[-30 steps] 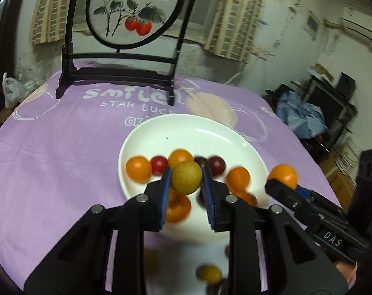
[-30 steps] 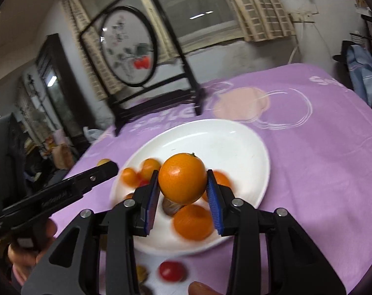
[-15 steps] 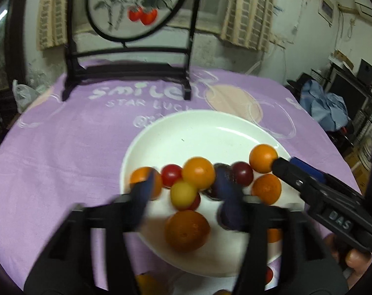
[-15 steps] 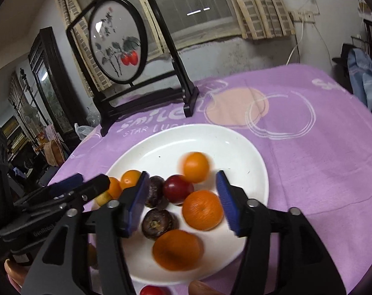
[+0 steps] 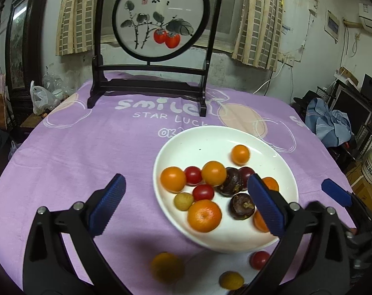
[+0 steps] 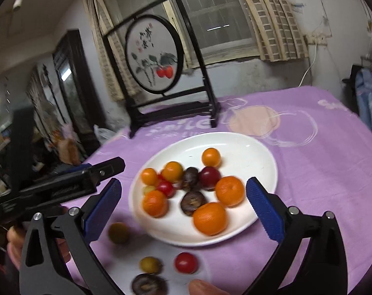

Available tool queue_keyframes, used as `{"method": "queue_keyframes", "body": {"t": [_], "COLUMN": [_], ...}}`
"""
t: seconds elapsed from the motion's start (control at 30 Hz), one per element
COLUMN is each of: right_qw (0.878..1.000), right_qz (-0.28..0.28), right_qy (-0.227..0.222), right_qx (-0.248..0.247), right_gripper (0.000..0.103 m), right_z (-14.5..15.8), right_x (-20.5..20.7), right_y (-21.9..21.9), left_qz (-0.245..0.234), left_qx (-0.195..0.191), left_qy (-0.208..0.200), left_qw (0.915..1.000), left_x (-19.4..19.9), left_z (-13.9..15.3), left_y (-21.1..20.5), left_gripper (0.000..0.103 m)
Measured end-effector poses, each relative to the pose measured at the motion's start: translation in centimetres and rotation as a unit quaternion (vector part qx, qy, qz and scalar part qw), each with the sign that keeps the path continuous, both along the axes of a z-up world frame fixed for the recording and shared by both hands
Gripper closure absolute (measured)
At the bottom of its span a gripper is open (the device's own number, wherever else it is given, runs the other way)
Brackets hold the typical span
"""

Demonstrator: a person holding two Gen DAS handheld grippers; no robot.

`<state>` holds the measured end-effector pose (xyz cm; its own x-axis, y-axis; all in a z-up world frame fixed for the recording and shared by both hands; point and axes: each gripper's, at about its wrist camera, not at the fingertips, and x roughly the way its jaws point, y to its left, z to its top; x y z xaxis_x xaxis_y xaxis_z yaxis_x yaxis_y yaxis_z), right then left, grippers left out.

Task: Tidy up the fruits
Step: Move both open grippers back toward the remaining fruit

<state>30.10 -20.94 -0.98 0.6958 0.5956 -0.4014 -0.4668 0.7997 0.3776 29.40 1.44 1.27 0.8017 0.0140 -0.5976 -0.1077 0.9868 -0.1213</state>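
Two drops just happened: a second ago the left gripper (image 5: 183,204) pinched a small yellow-green fruit (image 5: 183,201) and the right gripper (image 6: 183,204) an orange (image 6: 209,218). Now both sit in the white plate (image 5: 210,135), mid-table, and both jaws are opening wide, gripping nothing. A few fruits remain on the near cloth (image 5: 75,152), which reads "smile", "STAR LUCK", "OK".

Glossy white ceramic plate (image 5: 288,172), soft matt purple cloth (image 5: 87,157), ribbed blue rubbery fingers (image 5: 107,204), dark lacquered wood stand (image 5: 146,89).
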Motion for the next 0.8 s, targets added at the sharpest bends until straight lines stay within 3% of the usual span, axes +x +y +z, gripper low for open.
{"method": "queue_keyframes", "body": {"t": [0.17,0.27,0.43,0.57,0.8], "right_qw": [0.999,0.997,0.985,0.971,0.962], "right_qz": [0.014,0.024,0.098,0.148,0.152], "right_qy": [0.021,0.06,0.058,0.087,0.112], "right_qx": [0.021,-0.05,-0.132,-0.167,-0.197], "right_gripper": [0.001,0.001,0.001,0.008,0.02], "right_z": [-0.4,-0.8,-2.2,-3.9,-5.8], "right_x": [-0.8,-1.3,-4.1,-5.6,-5.9], "right_y": [-0.3,1.5,5.1,7.2,7.7], "left_qz": [0.031,0.064,0.108,0.111,0.104], "left_qx": [-0.024,-0.029,-0.011,-0.028,-0.007], "left_qy": [-0.005,-0.005,-0.002,0.006,0.014], "left_qw": [0.9992,0.9975,0.9941,0.9934,0.9944], "left_x": [-1.4,-2.3,-3.6,-4.4,-4.5], "left_z": [0.4,0.3,-0.1,-0.4,-0.8], "left_y": [3.4,5.5,7.9,9.0,8.5], "left_gripper": [0.002,0.002,0.002,0.002,0.002]}}
